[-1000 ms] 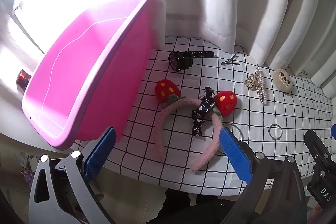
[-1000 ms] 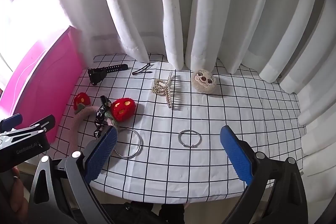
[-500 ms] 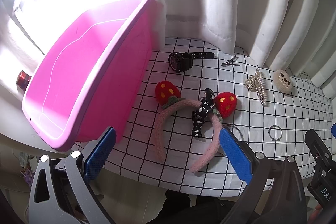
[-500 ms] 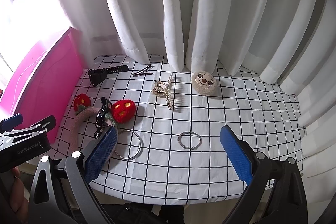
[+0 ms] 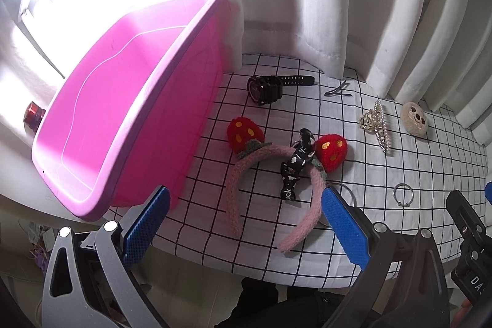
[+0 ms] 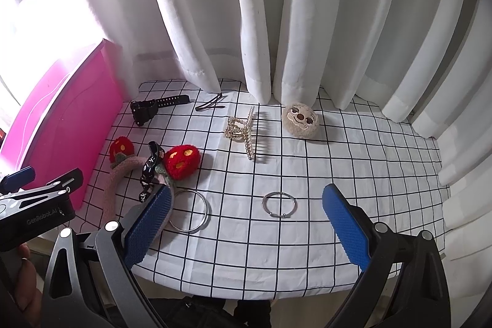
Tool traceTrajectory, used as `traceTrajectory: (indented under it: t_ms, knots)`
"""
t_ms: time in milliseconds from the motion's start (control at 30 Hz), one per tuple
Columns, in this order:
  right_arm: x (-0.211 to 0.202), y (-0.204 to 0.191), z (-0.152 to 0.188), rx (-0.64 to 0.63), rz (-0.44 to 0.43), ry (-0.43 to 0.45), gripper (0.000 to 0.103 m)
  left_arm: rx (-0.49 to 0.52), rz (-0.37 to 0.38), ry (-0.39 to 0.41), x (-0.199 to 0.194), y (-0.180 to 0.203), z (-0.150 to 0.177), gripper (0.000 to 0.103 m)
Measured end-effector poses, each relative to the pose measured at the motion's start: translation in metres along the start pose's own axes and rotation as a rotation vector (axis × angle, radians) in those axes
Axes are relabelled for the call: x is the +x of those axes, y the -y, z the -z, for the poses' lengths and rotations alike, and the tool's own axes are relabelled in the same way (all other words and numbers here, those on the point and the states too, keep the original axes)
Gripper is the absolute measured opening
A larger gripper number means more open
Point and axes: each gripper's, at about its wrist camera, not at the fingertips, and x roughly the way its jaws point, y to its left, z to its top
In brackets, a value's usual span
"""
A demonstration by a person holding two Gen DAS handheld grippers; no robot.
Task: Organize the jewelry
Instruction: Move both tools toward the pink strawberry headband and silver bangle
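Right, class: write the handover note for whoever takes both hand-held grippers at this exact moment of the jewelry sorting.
Left hand-held gripper: open, empty, hovering over the strawberry headband.
Right hand-held gripper: open, empty, hovering over the small silver ring.
On the checked cloth: black watch, black hairpin, pearl claw clip, plush sloth-face clip, large silver hoop, black printed ribbon across the headband.
Pink bin: at left; no jewelry visible inside.
Done: nothing sorted.
Left: everything goes into the bin.
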Motion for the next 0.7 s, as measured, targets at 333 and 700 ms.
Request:
traceTrajectory:
  t_ms: [333, 700]
  knots:
    - [0.0, 0.003, 0.003, -0.001, -0.004, -0.001, 0.094, 0.0, 0.0, -0.007, 0.003, 0.003, 0.007, 0.097]
    - [0.006, 0.011, 0.01, -0.016, -0.01, -0.014, 0.094, -0.005, 0.004, -0.024, 0.008, 0.005, 0.016, 0.097]
